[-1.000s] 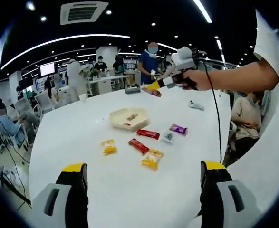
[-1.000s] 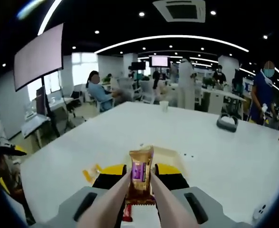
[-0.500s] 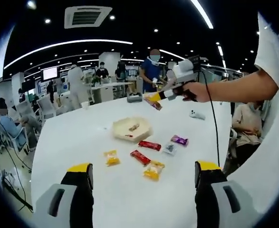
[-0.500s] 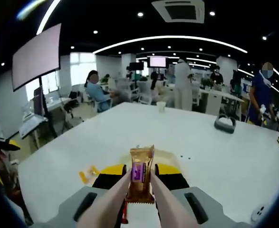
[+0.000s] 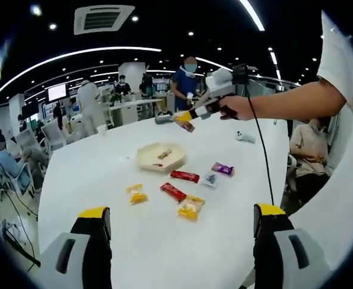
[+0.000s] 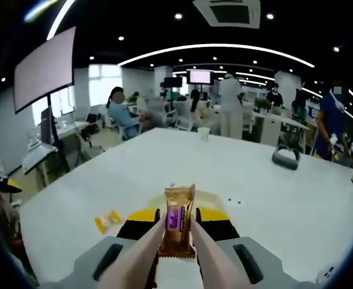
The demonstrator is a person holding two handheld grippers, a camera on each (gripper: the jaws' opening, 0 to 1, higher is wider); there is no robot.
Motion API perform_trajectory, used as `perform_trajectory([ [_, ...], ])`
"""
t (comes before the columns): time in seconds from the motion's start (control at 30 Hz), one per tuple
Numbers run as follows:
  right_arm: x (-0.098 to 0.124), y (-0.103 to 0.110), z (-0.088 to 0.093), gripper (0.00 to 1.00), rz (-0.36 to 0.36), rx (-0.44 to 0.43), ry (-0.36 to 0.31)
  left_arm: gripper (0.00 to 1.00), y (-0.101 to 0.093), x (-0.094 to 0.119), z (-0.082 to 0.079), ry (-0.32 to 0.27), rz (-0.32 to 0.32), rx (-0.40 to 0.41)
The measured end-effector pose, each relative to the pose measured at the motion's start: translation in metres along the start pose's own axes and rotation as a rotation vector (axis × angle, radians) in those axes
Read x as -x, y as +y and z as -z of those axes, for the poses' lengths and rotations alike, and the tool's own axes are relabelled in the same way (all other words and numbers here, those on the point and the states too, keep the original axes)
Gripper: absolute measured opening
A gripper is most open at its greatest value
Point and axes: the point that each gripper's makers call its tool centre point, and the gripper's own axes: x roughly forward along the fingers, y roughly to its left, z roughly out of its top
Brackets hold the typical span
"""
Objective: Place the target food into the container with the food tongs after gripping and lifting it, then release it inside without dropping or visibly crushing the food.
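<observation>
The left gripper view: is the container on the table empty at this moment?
No, the container on the table already holds a small wrapped snack.

On the table (image 5: 104, 174), the container (image 5: 159, 158) lies beyond the loose snack packets (image 5: 182, 189); one snack (image 5: 164, 154) lies inside it.

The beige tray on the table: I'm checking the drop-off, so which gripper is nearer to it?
Right. The right gripper, shut on a brown snack packet, hangs above the beige tray. The left gripper is open, back at the table's near edge.
</observation>
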Motion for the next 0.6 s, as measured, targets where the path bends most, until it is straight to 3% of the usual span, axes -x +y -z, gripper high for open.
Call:
perform_trajectory([
  [0.13, -0.007, -0.001, -0.002, 0.22, -0.008, 0.019, 0.011, 0.99, 0.005, 0.000, -0.005, -0.030, -0.010, 0.040],
  [0.17, -0.009, -0.001, -0.001, 0.22, -0.009, 0.013, 0.025, 0.99, 0.007, 0.000, 0.000, 0.005, -0.023, 0.063],
  [0.3, -0.017, -0.002, -0.001, 0.22, -0.011, 0.027, 0.025, 0.99, 0.002, -0.001, -0.002, -0.019, 0.007, 0.075],
  [0.4, -0.023, -0.001, 0.001, 0.22, -0.021, 0.039, 0.037, 0.99, 0.002, -0.006, 0.004, 0.018, 0.012, 0.046],
  [0.6, -0.034, -0.001, -0.001, 0.23, -0.039, 0.036, 0.056, 1.00, 0.008, -0.015, -0.003, 0.018, -0.003, 0.060],
])
